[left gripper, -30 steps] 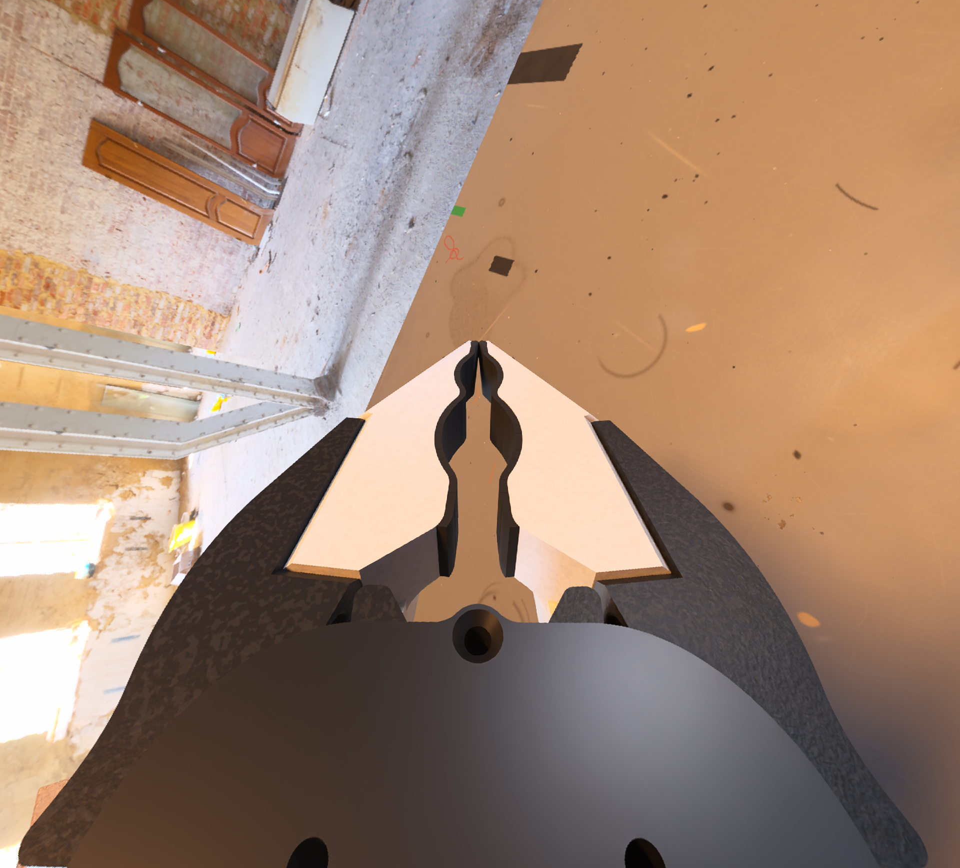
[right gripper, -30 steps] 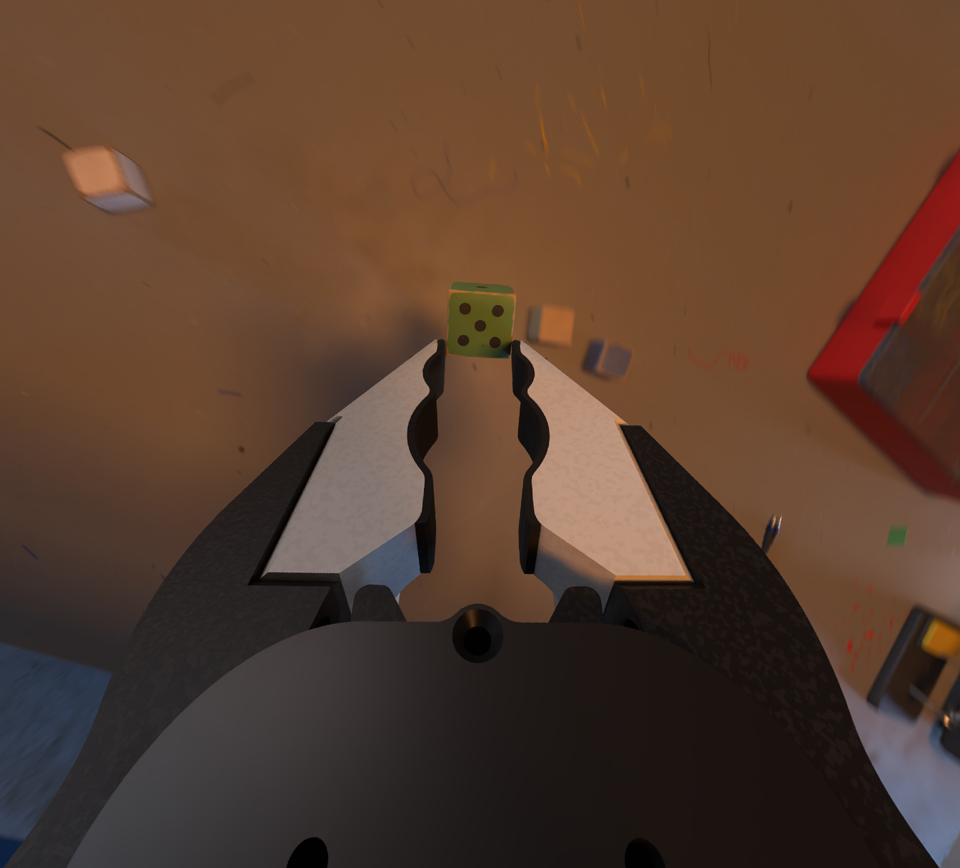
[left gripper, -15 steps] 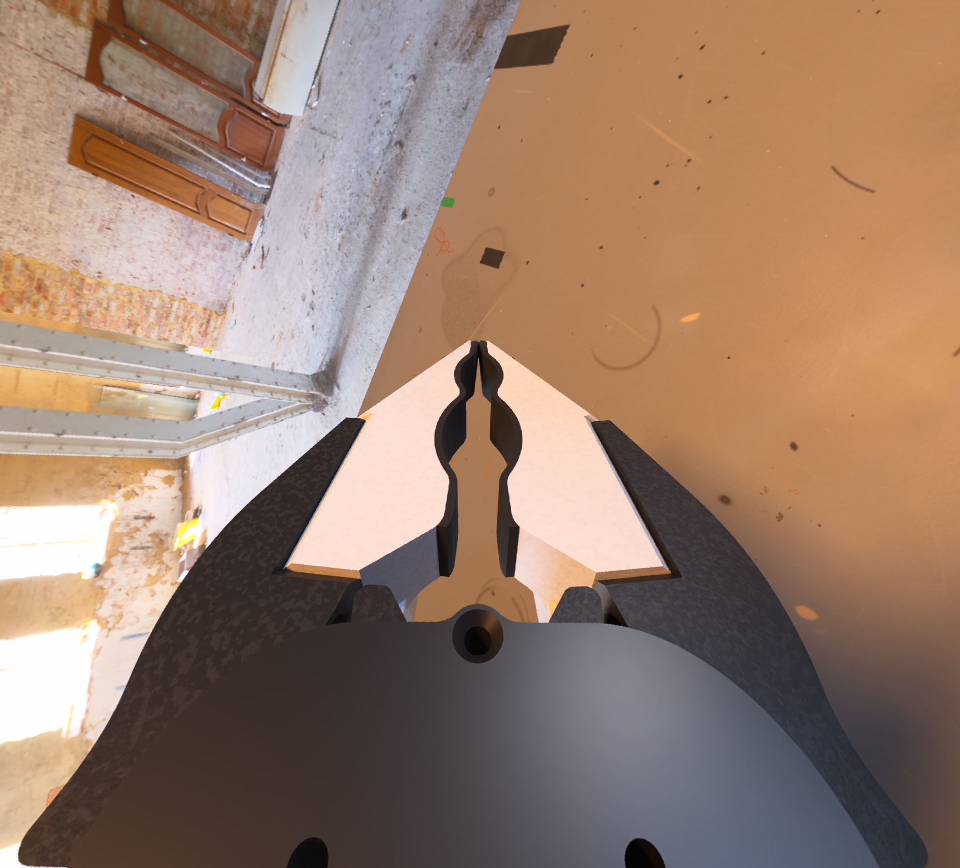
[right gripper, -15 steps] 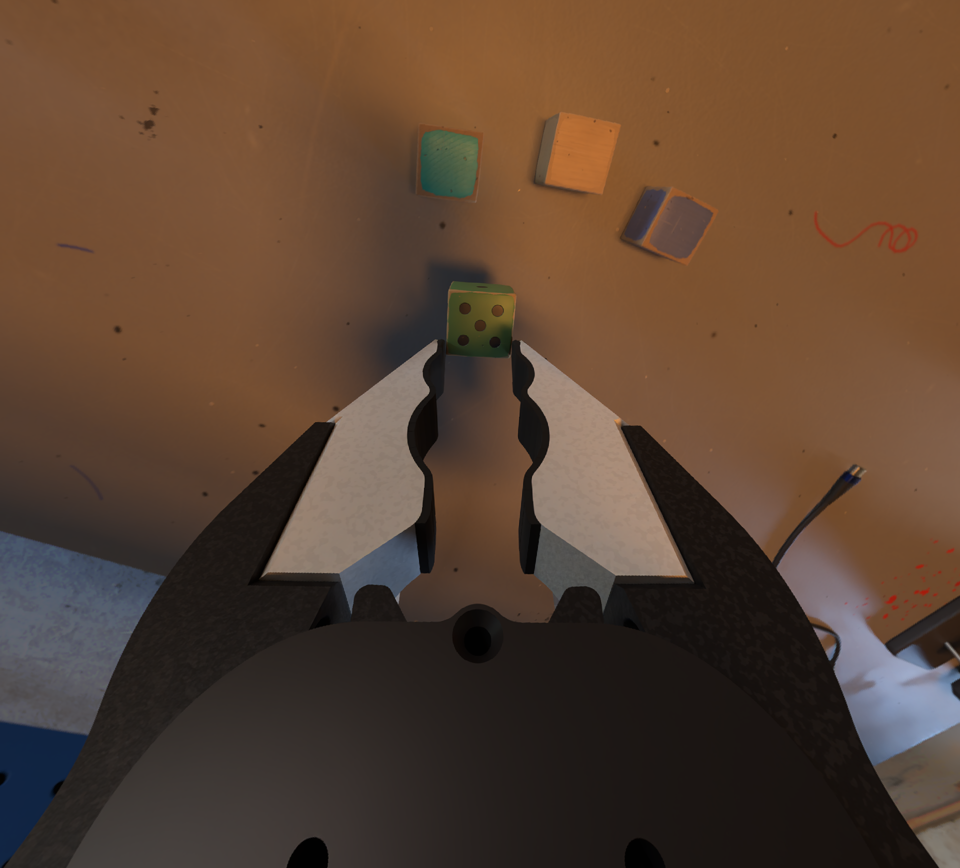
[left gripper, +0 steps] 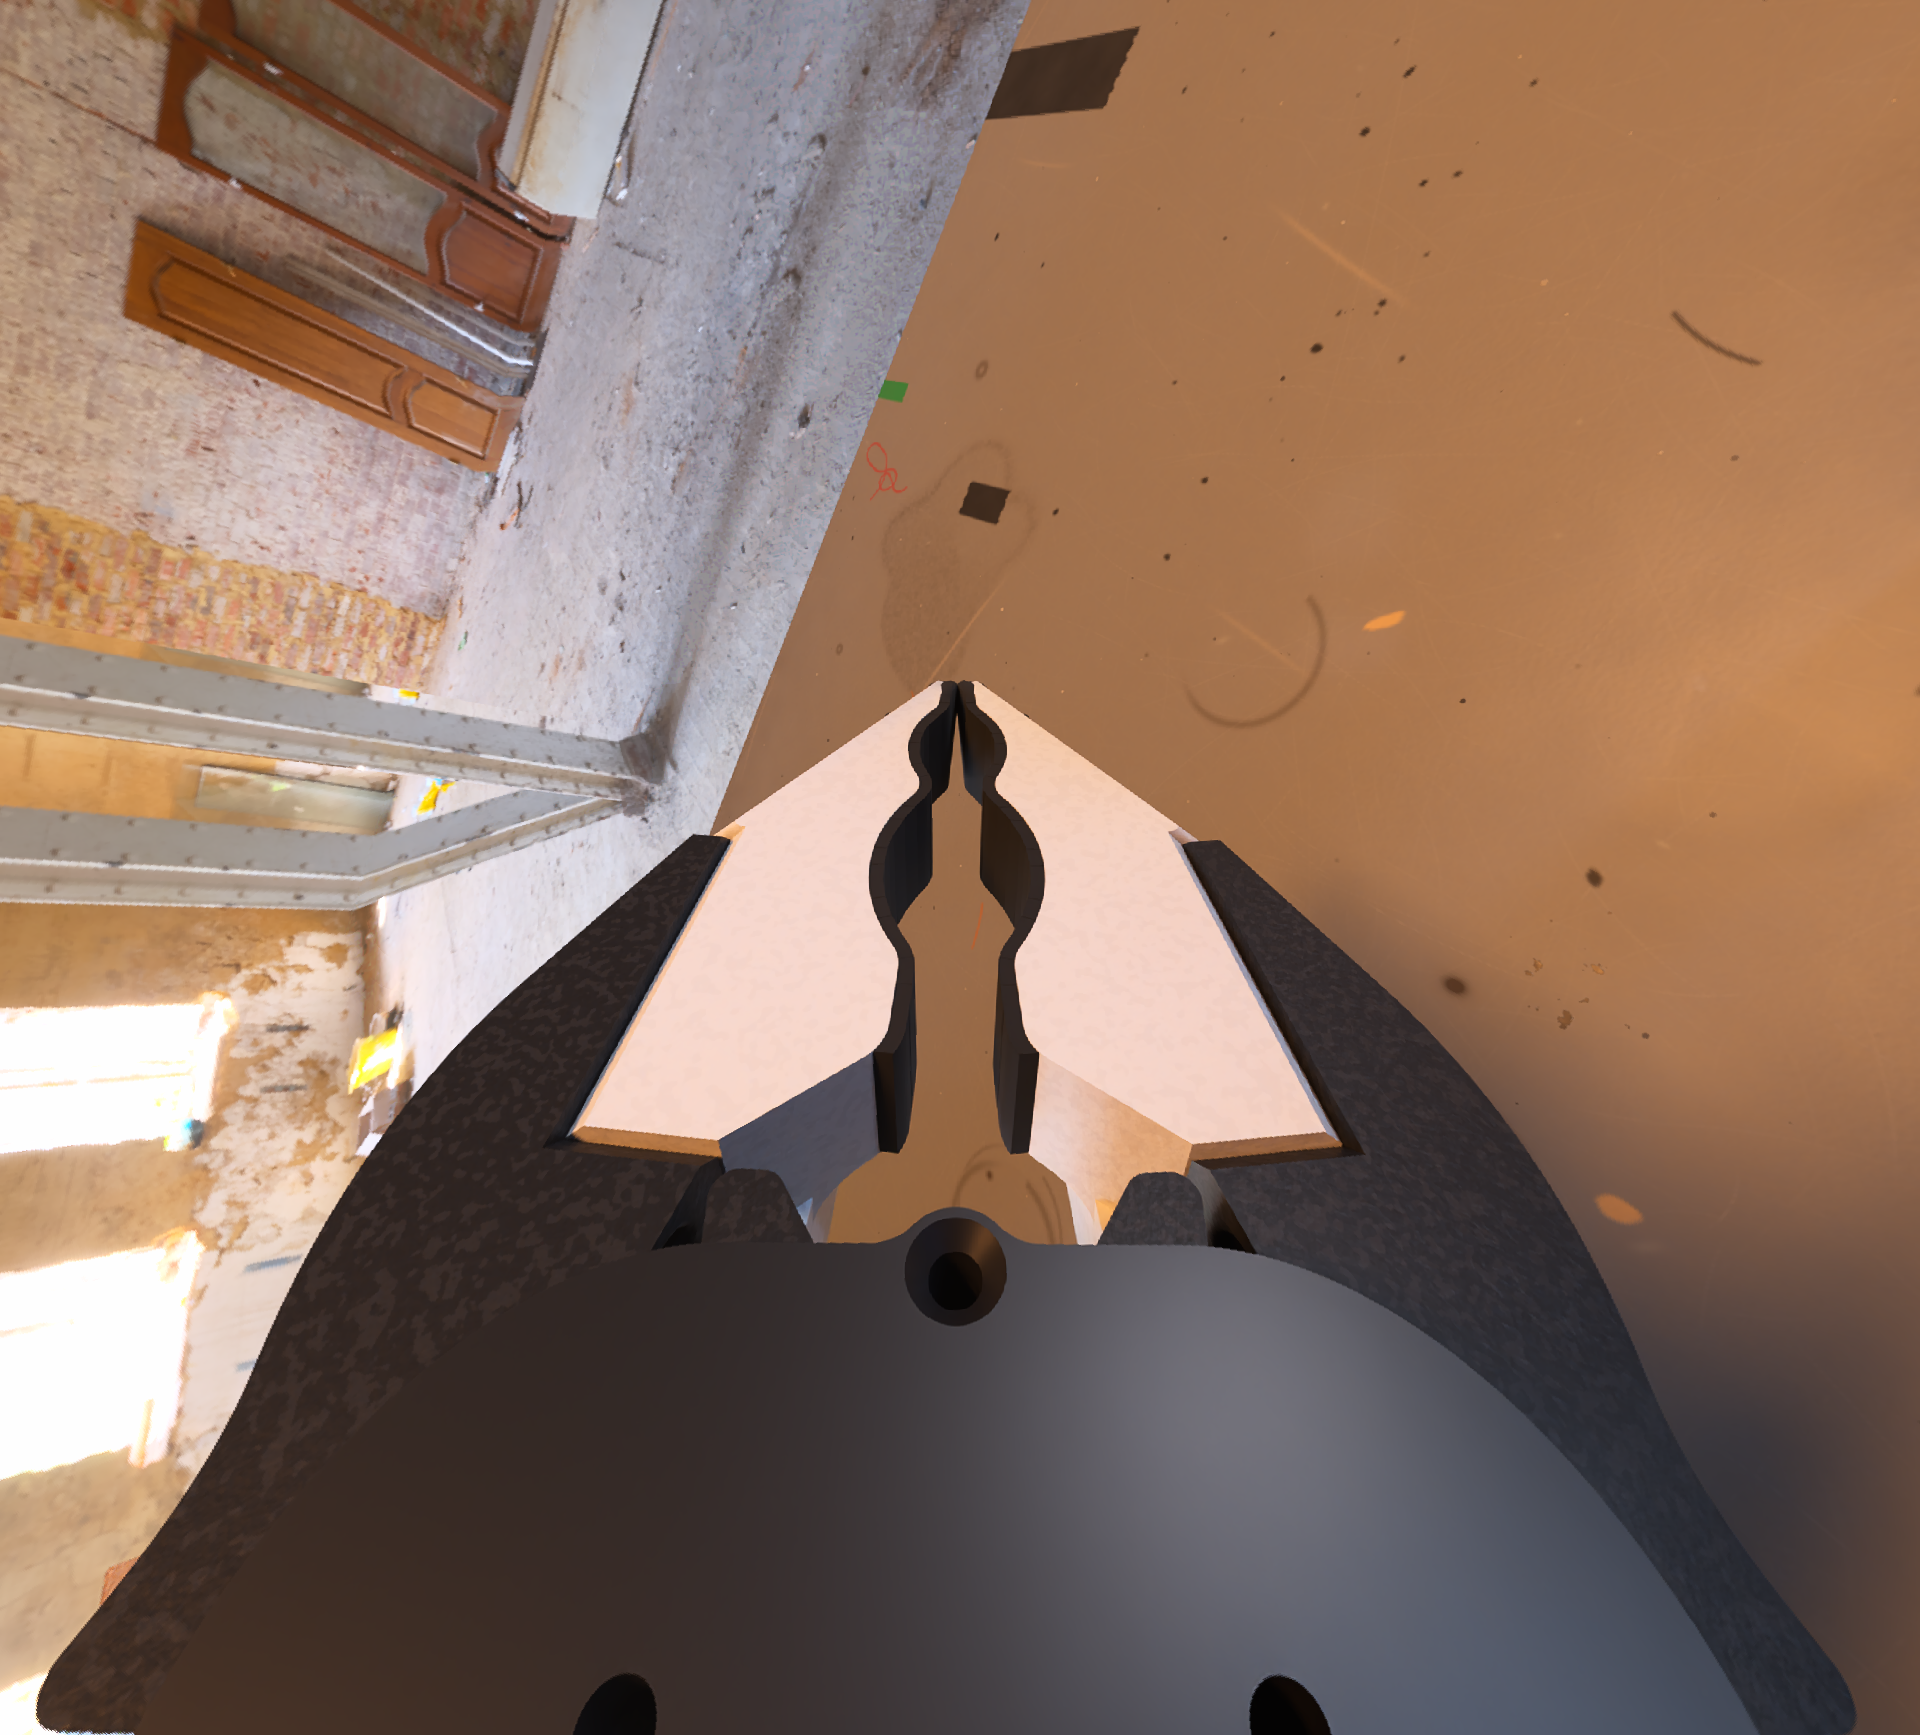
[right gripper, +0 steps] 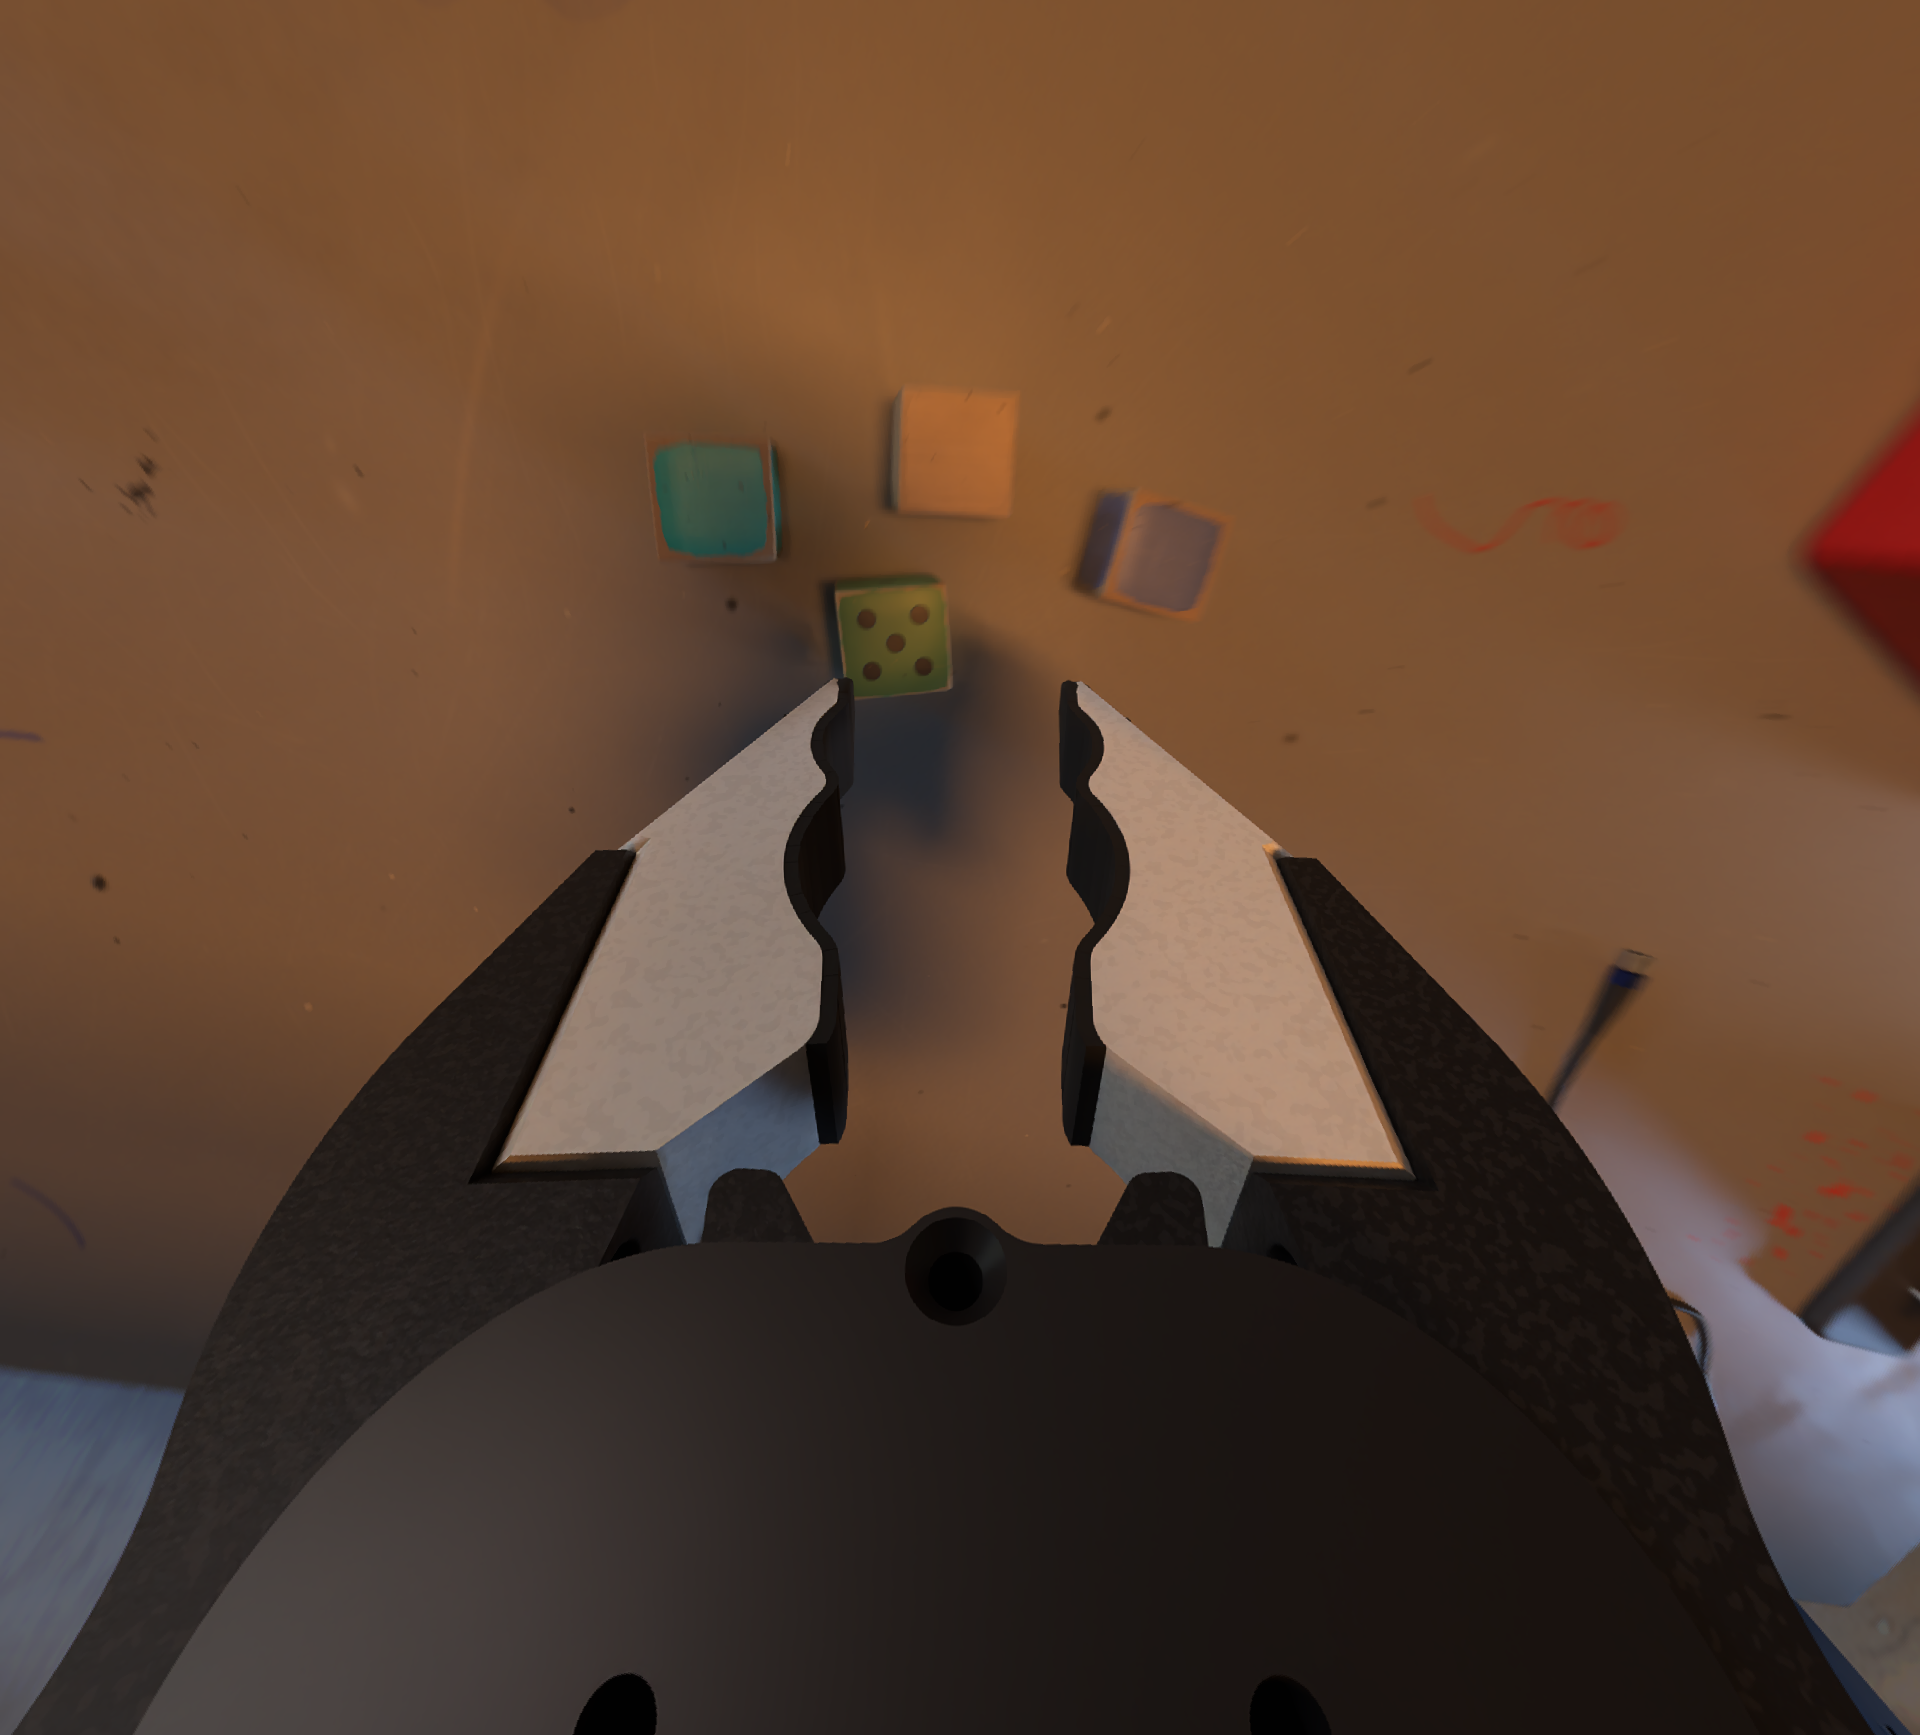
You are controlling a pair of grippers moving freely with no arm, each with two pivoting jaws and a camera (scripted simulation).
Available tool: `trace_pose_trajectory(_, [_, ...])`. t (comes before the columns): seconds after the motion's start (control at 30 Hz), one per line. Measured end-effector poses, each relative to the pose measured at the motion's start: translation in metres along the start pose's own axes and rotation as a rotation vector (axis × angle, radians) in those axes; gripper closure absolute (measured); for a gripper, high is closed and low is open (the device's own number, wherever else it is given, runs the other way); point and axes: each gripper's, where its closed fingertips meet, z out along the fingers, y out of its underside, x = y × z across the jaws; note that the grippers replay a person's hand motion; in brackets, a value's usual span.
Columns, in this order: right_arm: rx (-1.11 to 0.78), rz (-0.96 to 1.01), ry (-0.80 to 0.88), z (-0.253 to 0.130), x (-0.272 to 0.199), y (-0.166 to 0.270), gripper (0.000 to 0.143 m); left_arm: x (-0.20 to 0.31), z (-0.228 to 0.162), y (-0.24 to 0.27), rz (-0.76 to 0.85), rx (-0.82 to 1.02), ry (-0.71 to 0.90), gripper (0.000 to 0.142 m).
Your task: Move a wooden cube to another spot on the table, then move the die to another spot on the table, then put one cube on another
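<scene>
Release is what we see at the right claw [right gripper: 954, 698]: its jaws now stand wide apart with nothing between them, whereas half a second ago they were clenched on the green die [right gripper: 894, 638]. The die now lies on the table [right gripper: 312, 231], five pips up, just beyond the left fingertip [right gripper: 837, 704] and apart from it, with a dark shadow beside it. We judge the die's move to a new spot done, so stacking one cube on another is what remains. Compared with the earlier frame, the three cubes sit closer to the die in view: the teal-topped cube [right gripper: 715, 501] just up and left of it, the plain wooden cube [right gripper: 954, 451] just beyond it, the blue-grey cube [right gripper: 1151, 551] to the right, all apart from one another. A red box [right gripper: 1870, 563] has entered at the right edge. Our left claw [left gripper: 956, 693] remains closed with fingertips touching and nothing held, hovering over bare table near its edge, its view hardly shifted.
</scene>
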Motion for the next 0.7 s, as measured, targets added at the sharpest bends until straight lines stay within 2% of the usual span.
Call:
trace_pose_trajectory(0.13, [0.265,0.016,0.142,-0.066,-0.009,-0.043,0.101,-0.002,-0.002,0.000,-0.007,0.003,-0.002,0.142])
trace_pose_trajectory(0.2, [0.408,-0.014,0.066,-0.091,-0.046,-0.072,0.098,-0.002,-0.002,0.001,-0.007,0.001,-0.002,0.142])
trace_pose_trajectory(0.27, [0.472,-0.074,-0.073,-0.100,-0.096,-0.096,0.095,-0.002,-0.002,0.001,-0.006,0.000,0.000,0.142])
trace_pose_trajectory(0.33, [0.442,-0.117,-0.178,-0.092,-0.142,-0.111,0.092,-0.002,-0.002,0.002,-0.006,-0.005,0.002,0.142])
trace_pose_trajectory(0.47, [0.192,-0.203,-0.226,-0.042,-0.209,-0.114,0.087,-0.003,-0.001,0.006,-0.013,-0.016,0.004,0.142])
trace_pose_trajectory(0.57, [0.042,-0.230,-0.257,-0.007,-0.242,-0.107,0.087,-0.005,0.000,0.008,-0.019,-0.021,0.007,0.142])
trace_pose_trajectory(0.7, [-0.019,-0.249,-0.263,0.017,-0.264,-0.107,0.088,-0.005,0.001,0.010,-0.021,-0.029,0.012,0.142])
